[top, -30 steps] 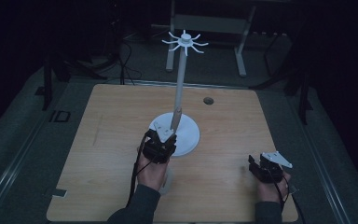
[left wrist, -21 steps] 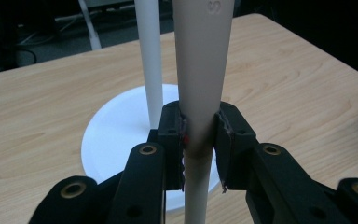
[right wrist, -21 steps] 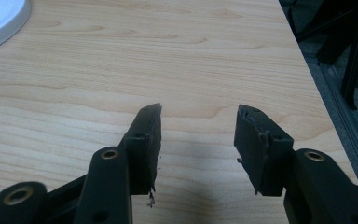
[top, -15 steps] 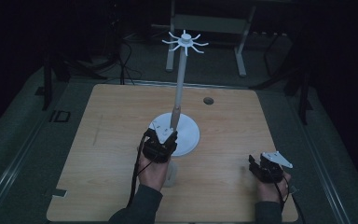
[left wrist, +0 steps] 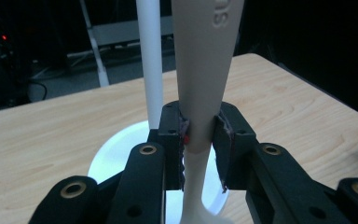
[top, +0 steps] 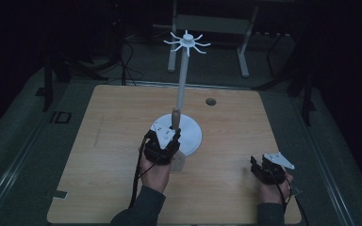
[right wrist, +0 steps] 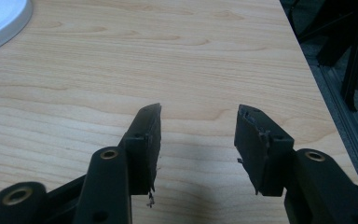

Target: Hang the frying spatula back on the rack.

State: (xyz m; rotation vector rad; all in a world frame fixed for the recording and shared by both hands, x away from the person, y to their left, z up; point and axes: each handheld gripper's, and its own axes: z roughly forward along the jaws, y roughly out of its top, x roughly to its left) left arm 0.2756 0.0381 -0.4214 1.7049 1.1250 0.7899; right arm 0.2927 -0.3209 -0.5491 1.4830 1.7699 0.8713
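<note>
A white stand has a round base, a tall pole and a ring of hooks on top. My left gripper is shut on the narrow neck of a beige kitchen utensil, held nearly upright just in front of the pole. The handle end points up and the flat end hangs near the table. In the left gripper view both pads press on the neck. My right gripper rests low at the front right, its jaws open over bare wood.
The wooden table has a small dark hole behind the stand. Its right edge drops to a dark floor with black frame legs. A metal rack stands beyond the table's far edge.
My left gripper has crept slightly toward the pole with the utensil in it. The right gripper has stayed where it was.
</note>
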